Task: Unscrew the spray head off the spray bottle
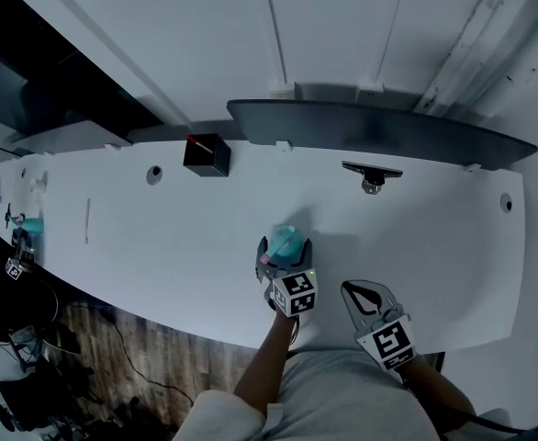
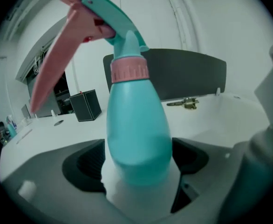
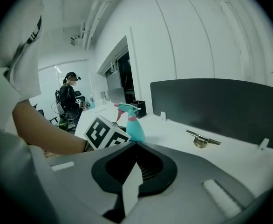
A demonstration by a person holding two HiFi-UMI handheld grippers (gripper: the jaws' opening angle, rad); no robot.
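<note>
Left gripper view is showing the left tongs (image 2: pixel 139 164) standing spread on either side of the teal spray bottle (image 2: pixel 137 125), which is standing upright on the white worktop (image 2: pixel 43 129) with its pink spray head (image 2: pixel 87 29) still on. The right tongs (image 3: pixel 133 174) are hovering nearby, pressed together and empty.

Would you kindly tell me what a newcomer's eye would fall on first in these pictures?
The teal spray bottle with its pink-and-teal spray head stands upright on the white table, between the wide-open left tongs. To its right in the head view, near the table's front edge, the right tongs are shut and empty. A black box sits at the table's far side, before a dark screen.
</note>
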